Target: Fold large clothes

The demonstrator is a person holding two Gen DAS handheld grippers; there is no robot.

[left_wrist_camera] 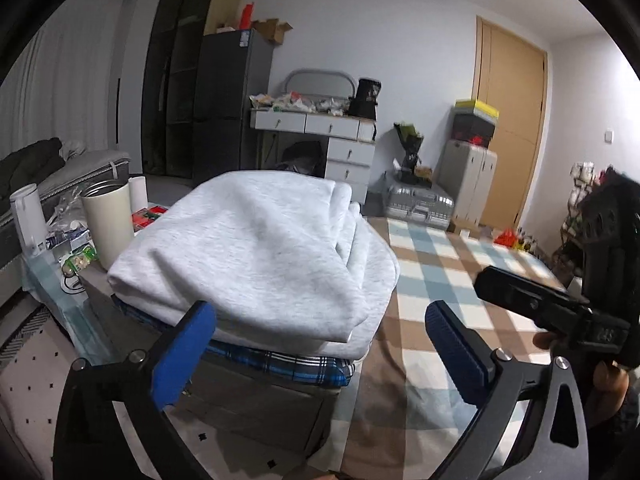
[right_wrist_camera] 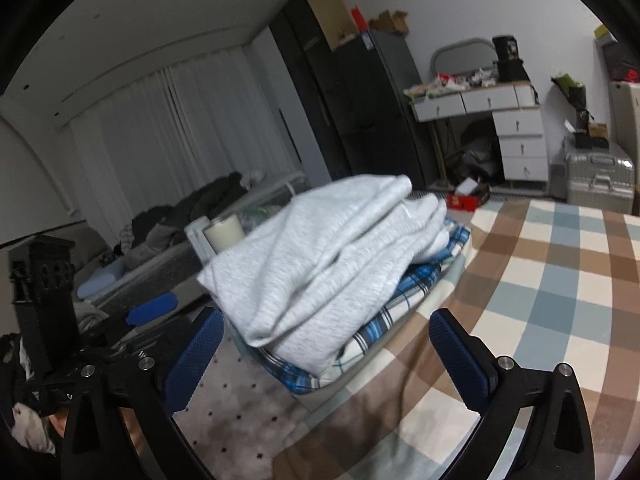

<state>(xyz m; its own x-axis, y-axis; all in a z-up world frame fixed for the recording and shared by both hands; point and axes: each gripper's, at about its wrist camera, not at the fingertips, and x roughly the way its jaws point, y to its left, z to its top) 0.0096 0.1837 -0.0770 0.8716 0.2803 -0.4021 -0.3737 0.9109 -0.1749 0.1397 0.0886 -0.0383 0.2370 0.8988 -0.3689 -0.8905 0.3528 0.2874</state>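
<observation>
Two folded garments stacked, both tools spread and empty.
A soft grey sweatshirt lies atop a blue plaid shirt at the left edge of the checked surface; left tool and right tool hover near.

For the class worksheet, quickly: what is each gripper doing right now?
Left gripper: open, holding nothing, in front of the folded light grey fabric garment.
Right gripper: open, holding nothing, facing the same garment.
</observation>
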